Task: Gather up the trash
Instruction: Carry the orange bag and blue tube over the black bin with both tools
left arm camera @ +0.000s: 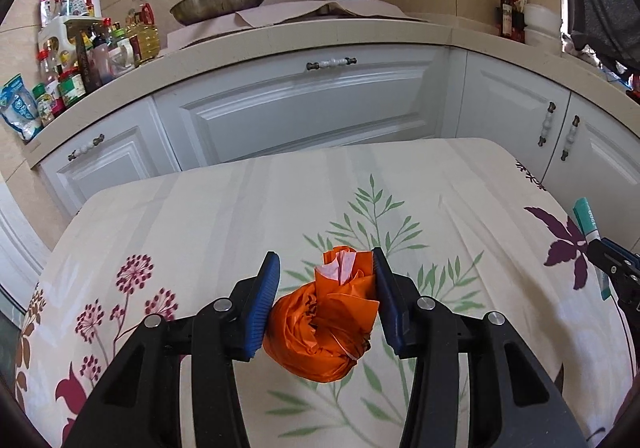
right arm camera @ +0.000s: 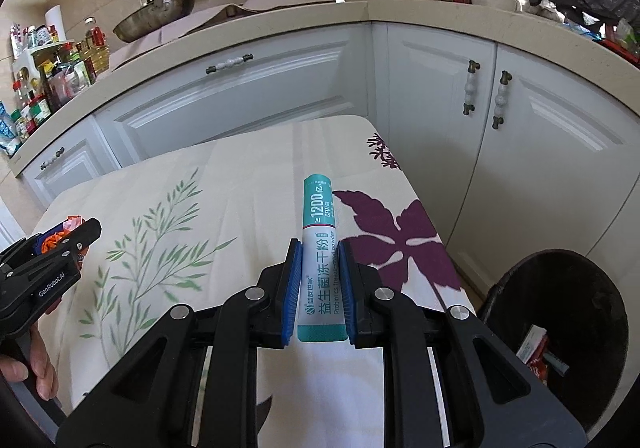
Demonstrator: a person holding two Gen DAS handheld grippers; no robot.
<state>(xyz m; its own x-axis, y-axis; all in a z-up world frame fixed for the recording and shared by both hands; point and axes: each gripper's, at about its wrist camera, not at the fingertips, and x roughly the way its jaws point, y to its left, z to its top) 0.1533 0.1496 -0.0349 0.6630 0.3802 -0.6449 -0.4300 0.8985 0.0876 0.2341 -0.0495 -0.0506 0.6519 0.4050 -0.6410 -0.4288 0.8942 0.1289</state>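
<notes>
Bin half cut off by the right gripper's arm and the frame edge, scraps inside too small to name, and counter bottles just a blurred jumble.

A crumpled orange wrapper is squeezed between two blue pads. A long white and teal packet points away, pinched between two more.

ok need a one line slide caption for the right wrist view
Right hand-held gripper clamps a teal-and-white probiotic sachet over the floral tablecloth, black trash bin at lower right.
</notes>
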